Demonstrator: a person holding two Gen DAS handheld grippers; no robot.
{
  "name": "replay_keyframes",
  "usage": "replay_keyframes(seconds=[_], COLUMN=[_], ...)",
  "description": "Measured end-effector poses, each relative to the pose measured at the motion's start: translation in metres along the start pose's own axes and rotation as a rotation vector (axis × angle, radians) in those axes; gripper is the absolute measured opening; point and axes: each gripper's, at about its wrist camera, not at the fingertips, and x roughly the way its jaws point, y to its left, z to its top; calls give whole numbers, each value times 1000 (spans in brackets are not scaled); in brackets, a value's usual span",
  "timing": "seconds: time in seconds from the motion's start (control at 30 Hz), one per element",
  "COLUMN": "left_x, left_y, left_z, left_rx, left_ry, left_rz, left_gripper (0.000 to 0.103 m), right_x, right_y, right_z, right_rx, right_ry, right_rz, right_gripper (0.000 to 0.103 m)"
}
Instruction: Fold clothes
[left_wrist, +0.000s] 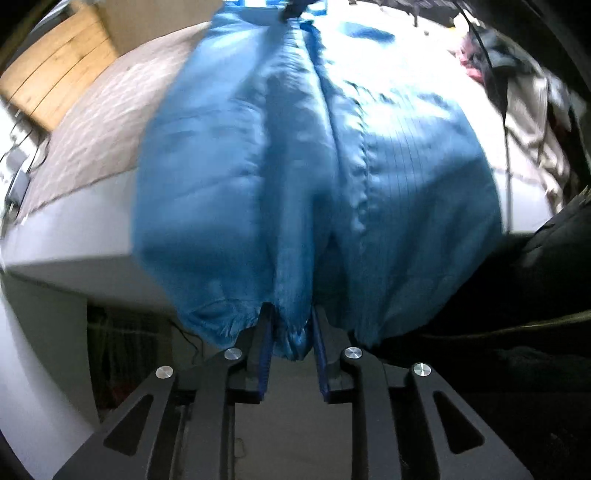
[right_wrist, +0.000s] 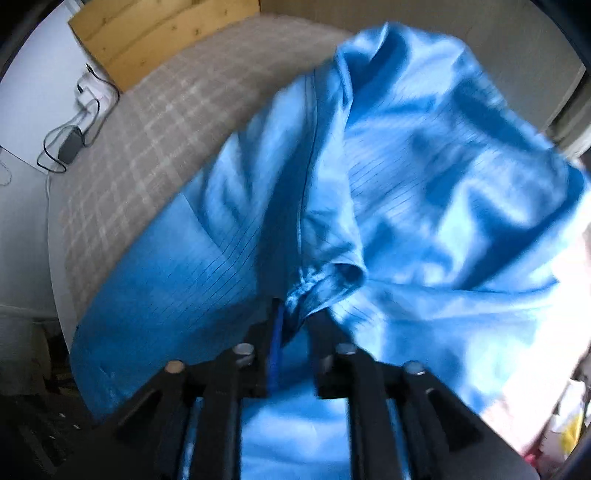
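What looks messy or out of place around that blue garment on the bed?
The blue garment is bunched and creased, its near edge hanging over the bed side. A jumbled clothes pile sits at the left wrist view's far right. Nothing looks spilled or damaged.

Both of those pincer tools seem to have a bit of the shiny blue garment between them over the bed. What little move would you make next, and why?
Probably draw the two grippers apart to pull the blue garment taut. The left gripper pinches a gathered hem, the right gripper a bunched edge, and the cloth sags in creases over the bed. Flattening before folding seems wise.
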Motion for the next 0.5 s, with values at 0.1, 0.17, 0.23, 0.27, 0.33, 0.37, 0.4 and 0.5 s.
replay_keyframes(seconds=[0.1, 0.17, 0.23, 0.27, 0.33, 0.37, 0.4, 0.5], left_x=[-26, -36, -42, -45, -44, -42, -41, -28], left_y=[14, 21, 27, 30, 42, 46, 47, 48], left_z=[-3, -1, 2, 4, 13, 18, 20, 34], left_rx=[-46, -32, 6, 25, 56, 70, 85, 151], left_ry=[-17, -24, -28, -29, -39, -46, -54, -88], left_rz=[-21, -25, -15, -10, -11, -17, -28, -112], left_gripper=[21, 21, 22, 22, 22, 22, 22, 22], right_x=[-25, -28, -21, -14, 2, 11, 19, 30], right_y=[24, 48, 64, 71, 78, 79, 73, 49], right_z=[9, 17, 22, 25, 24, 22, 18, 8], right_rx=[-56, -122, -136, -133, -155, -167, -167, -100], right_ry=[-119, -168, -166, -150, -121, -98, -68, -2], right_rz=[-35, -73, -35, -25, -42, -76, -125, -219], right_gripper=[23, 23, 23, 23, 23, 23, 23, 23])
